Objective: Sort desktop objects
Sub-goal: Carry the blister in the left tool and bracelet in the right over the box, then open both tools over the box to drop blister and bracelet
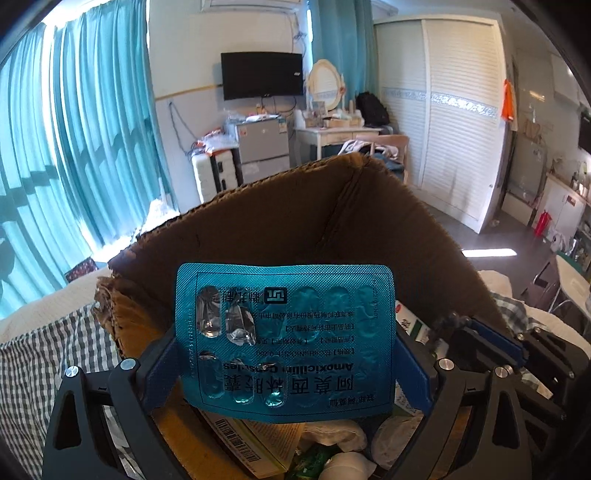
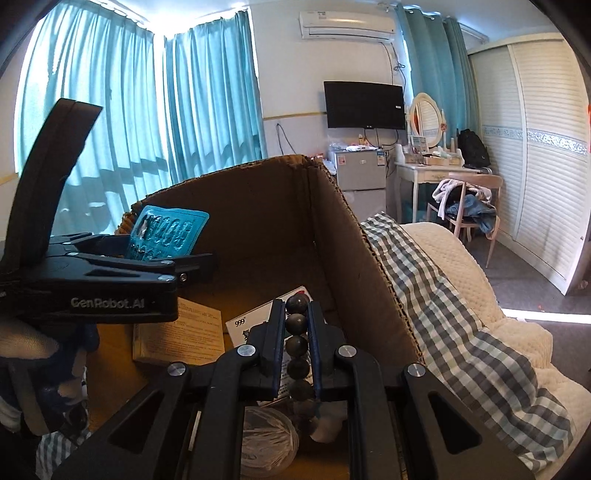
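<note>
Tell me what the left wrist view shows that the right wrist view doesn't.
Only the left wrist view shows the printed back of the blister pack, reading Amoxicillin Capsules, with several pockets emptied, and a barcoded leaflet beneath it.

Only the right wrist view shows the right gripper shut on a string of dark beads, a box marked 999, and the air conditioner.

Both show the left gripper clamping the blister pack over the cardboard box, plus the wall TV.
</note>
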The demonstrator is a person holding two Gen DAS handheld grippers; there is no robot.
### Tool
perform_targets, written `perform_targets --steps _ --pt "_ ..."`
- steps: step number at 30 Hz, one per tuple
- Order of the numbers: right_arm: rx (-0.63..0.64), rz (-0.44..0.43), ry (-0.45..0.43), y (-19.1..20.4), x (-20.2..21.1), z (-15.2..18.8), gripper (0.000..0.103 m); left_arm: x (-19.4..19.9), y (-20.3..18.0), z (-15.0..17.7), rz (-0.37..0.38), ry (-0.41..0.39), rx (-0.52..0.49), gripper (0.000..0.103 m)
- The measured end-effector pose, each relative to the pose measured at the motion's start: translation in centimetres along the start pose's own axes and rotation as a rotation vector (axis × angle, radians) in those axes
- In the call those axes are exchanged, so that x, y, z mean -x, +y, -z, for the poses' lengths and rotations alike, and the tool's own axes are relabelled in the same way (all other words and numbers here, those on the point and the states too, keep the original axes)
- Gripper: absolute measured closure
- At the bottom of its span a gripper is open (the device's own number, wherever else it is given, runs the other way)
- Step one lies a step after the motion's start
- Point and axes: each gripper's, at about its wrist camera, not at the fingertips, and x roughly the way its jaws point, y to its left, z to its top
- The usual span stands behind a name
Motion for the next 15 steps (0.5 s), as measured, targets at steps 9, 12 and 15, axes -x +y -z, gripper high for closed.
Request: perform_targets --steps 9,12,15 --pt "0.040 0.009 -0.078 1.1 1.9 -0.1 0.037 2.5 1.1 -0.1 -0.004 -0.001 0.060 0.000" --pt "0.042 0.013 -0.103 1.4 2.6 -0.4 0.037 4.6 1.7 -0.2 -0.015 -0.030 0.070 0.000" --pt "0.038 0.012 -0.130 1.8 3.5 -0.7 0.037 6.9 2.8 -0.3 -0.030 -0.062 0.086 0.000"
